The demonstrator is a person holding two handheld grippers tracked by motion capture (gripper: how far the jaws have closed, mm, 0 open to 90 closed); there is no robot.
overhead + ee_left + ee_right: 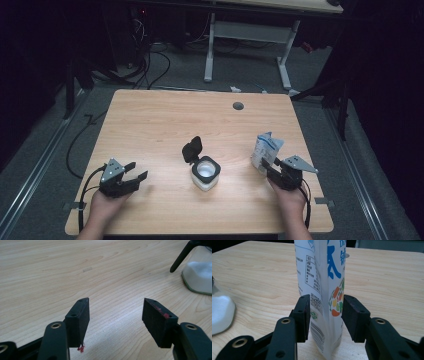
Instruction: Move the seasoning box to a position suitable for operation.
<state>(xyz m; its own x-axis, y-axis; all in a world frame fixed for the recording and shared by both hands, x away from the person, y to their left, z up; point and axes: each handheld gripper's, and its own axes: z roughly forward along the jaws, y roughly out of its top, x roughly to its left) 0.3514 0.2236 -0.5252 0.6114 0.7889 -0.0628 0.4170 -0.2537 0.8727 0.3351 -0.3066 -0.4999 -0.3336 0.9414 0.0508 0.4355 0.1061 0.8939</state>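
Dark surroundings frame a light wooden table [165, 125]. On its right front part we see a white pouch [265, 149] with blue print standing upright. Our right gripper [272, 169] has its jaws on either side of the pouch's lower part, pressed against it or nearly so; the right gripper view leaves contact on the right side uncertain. At the table's centre front stands a white container [205, 173] with its black flip lid [192, 149] open. Our left gripper [136, 171] rests at the left front, jaws spread apart over bare wood, well apart from the container.
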